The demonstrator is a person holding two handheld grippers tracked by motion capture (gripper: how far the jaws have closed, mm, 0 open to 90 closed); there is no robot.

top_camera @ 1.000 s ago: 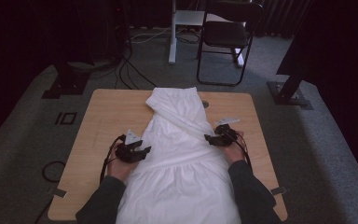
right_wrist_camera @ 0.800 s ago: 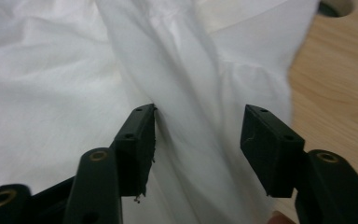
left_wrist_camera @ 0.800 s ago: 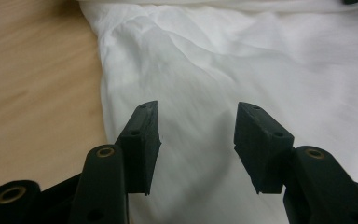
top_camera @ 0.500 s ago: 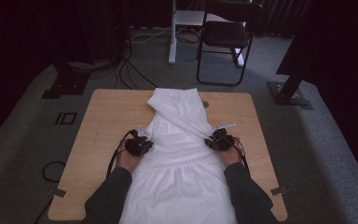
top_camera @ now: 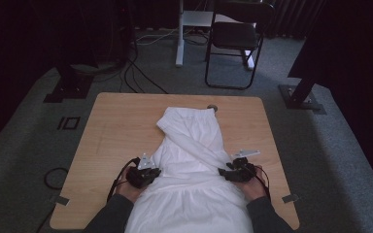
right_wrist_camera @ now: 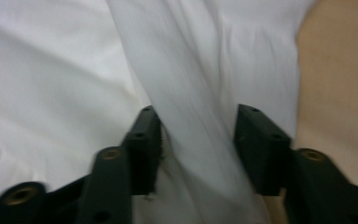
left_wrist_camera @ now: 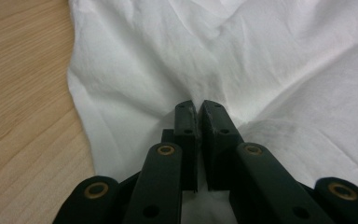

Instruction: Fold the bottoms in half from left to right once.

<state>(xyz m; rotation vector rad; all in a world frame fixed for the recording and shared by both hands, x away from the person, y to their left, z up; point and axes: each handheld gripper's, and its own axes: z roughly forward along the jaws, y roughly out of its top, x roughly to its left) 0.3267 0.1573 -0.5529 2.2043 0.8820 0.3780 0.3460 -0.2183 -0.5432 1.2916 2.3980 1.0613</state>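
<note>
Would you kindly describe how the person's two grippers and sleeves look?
Both the left gripper and right gripper are black, each topped by a grey three-cornered plate and trailing a black cable. Their jaws are black bars with brass-coloured pivot rivets. The dark grey sleeves are long.

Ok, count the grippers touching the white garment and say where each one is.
2. The left gripper is shut on the white garment at its left edge; the right gripper sits at its right edge, a fold between its parted jaws.
</note>
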